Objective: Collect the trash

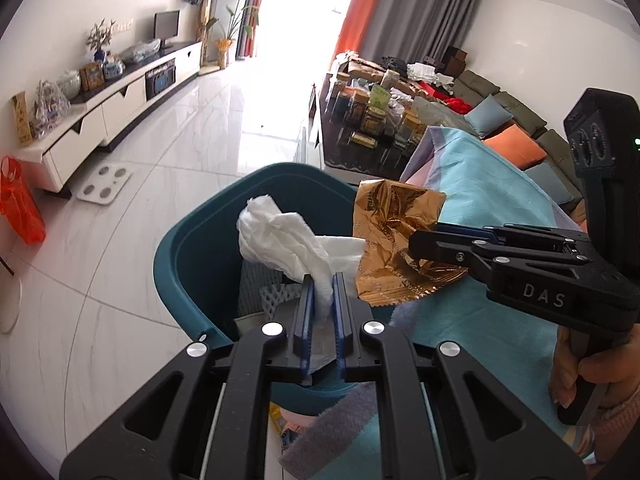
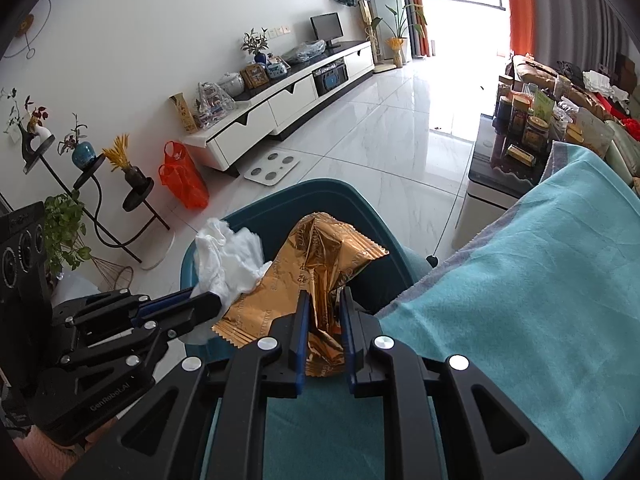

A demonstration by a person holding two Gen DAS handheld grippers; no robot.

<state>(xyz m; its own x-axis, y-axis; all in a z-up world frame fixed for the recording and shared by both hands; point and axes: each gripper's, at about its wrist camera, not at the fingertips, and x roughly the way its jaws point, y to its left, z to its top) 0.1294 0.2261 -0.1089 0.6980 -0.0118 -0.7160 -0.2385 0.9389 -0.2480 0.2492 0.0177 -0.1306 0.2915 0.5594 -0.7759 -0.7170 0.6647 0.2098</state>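
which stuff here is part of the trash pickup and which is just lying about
Part of the job:
- white tissue, in left gripper
- gold wrapper, in right gripper
- teal bin

Just lying about:
- orange bag
- floor scale
- teal cloth

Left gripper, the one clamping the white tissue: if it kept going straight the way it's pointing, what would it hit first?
Probably the inside of the teal bin. The left gripper, shut on the white tissue, points down into the bin's mouth, likely meeting the white mesh packing there first; depth is unclear.

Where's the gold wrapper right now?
The gold wrapper is pinched in the right claw, held over the teal bin, beside the white tissue in the left claw.
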